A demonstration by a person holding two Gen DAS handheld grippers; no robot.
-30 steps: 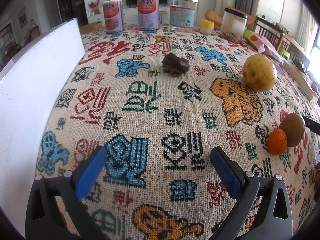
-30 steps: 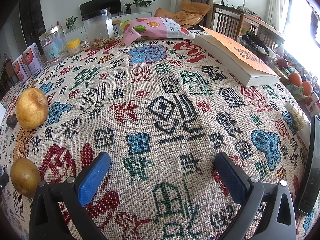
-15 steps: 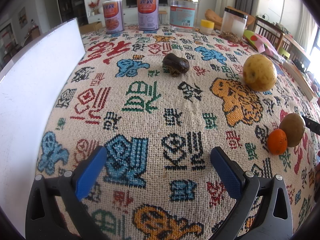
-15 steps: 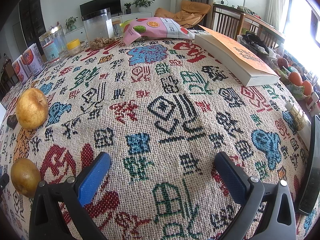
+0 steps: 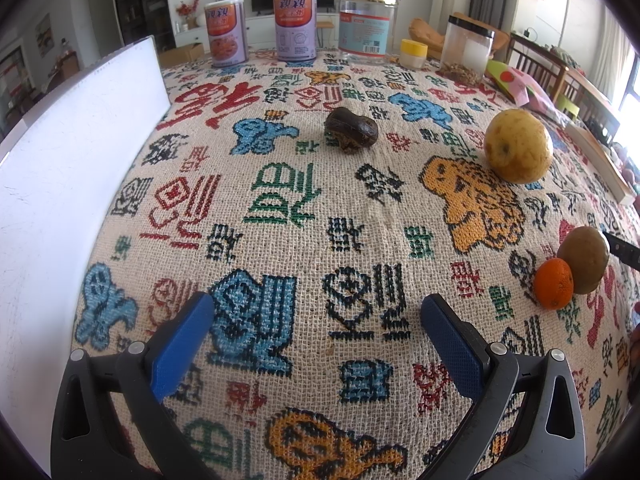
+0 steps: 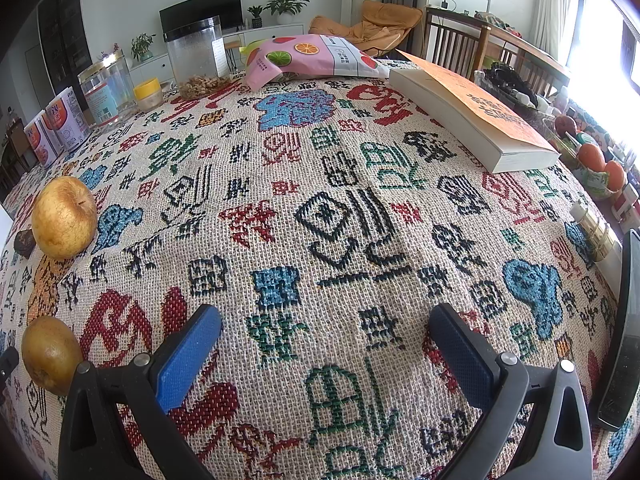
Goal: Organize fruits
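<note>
In the left wrist view a dark brown shrivelled fruit (image 5: pixel 351 131) lies far ahead, a yellow pear (image 5: pixel 517 151) sits at the right, and a small orange (image 5: pixel 553 283) touches a brown kiwi (image 5: pixel 583 259) at the far right. My left gripper (image 5: pixel 314 338) is open and empty above the patterned cloth. In the right wrist view the pear (image 6: pixel 64 217) and the kiwi (image 6: pixel 50 355) lie at the left, with the dark fruit (image 6: pixel 25 242) partly hidden behind the pear. My right gripper (image 6: pixel 326 346) is open and empty.
A white board (image 5: pixel 60 184) stands along the left. Two cans (image 5: pixel 295 26), a clear jar (image 5: pixel 367 26), a yellow-lidded cup (image 5: pixel 414 53) and a black-lidded jar (image 5: pixel 469 55) line the far edge. A snack bag (image 6: pixel 308 58), a book (image 6: pixel 472 114) and a dark tablet (image 6: pixel 624 332) lie at the right.
</note>
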